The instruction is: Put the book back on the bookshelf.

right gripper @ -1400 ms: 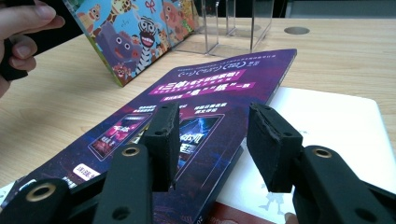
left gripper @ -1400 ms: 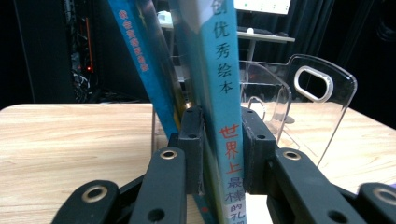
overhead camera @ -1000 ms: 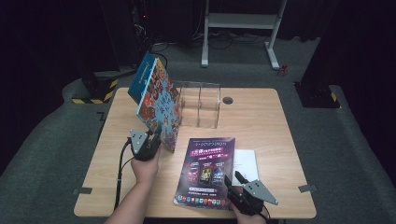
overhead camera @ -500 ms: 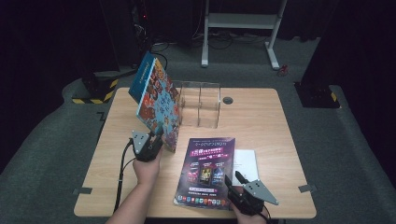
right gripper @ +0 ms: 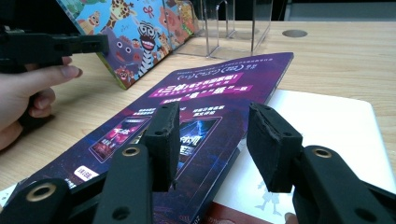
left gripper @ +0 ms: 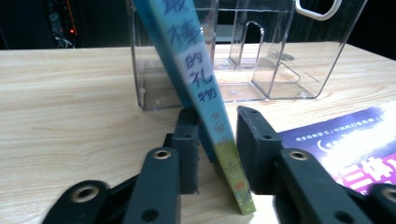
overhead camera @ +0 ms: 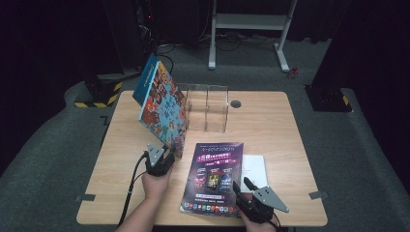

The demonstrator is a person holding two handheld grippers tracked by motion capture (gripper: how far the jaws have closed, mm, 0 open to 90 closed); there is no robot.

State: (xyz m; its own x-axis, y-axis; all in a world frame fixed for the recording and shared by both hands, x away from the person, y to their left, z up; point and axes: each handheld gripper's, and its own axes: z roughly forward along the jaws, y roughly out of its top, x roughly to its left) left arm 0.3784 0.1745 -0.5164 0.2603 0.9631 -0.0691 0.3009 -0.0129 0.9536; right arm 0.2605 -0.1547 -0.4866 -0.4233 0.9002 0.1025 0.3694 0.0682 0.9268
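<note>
Glossy flat picture book, tilted

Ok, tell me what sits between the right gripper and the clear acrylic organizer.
In the high view, the purple magazine lies flat between the right gripper and the clear organizer, with bare tabletop beyond its top edge.

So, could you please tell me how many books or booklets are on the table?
3: a colourful picture book tilted against the clear organiser; a purple booklet flat at centre; a white booklet partly under it.
</note>
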